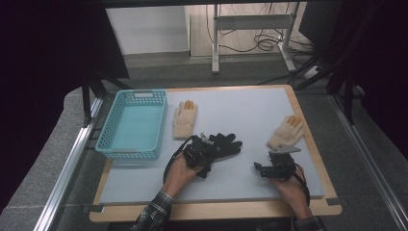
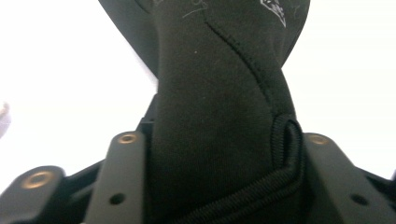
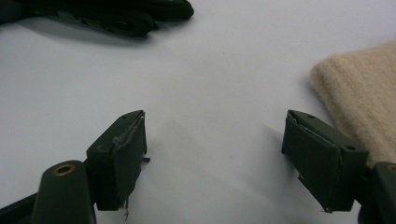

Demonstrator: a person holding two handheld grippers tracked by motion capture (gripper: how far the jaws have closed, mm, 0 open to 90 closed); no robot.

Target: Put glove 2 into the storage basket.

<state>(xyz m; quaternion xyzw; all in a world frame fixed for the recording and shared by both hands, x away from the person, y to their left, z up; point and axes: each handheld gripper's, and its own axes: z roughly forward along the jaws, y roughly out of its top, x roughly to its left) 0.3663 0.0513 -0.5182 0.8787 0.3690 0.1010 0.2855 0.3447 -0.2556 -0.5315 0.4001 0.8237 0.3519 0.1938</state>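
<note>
Pinching the cuff of the black glove (image 2: 215,121), the left tongs (image 1: 204,150) sat mid-counter (image 1: 240,103), right of the blue basket (image 1: 131,124). Spread and empty, the right tongs (image 3: 215,158) rested on the counter just beside a cream glove (image 3: 359,93).

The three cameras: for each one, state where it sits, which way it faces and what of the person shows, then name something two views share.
High view: above the person's side, looking forward and down on the table; forearms, hands, left gripper and right gripper show.
Left gripper view: rides the left gripper, looking along its jaws, which clamp the black glove.
Right gripper view: rides the right gripper, low over the mat; jaws apart, nothing between them.
Shared: high and right gripper views both show the black glove and the right-hand beige glove.
</note>
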